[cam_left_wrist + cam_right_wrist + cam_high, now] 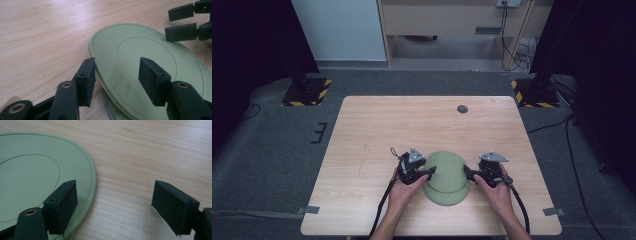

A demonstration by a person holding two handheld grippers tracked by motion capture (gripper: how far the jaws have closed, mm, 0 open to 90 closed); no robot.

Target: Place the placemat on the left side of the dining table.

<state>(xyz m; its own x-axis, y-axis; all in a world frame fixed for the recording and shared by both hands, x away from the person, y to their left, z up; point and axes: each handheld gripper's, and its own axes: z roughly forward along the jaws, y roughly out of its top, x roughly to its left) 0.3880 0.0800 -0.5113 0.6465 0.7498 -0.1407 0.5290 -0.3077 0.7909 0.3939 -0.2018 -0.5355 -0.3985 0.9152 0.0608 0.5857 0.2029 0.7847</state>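
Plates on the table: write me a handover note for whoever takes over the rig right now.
Left gripper: open, fingers astride the top plate's left rim, not closed on it.
Right gripper: open at the right rim, one finger over the plate, the other over bare table.
Things: two green plates stacked near the front edge, the top one offset over the lower plate.
Done: both grippers brought to the stack.
Left: grasp, probably lift the top plate off.
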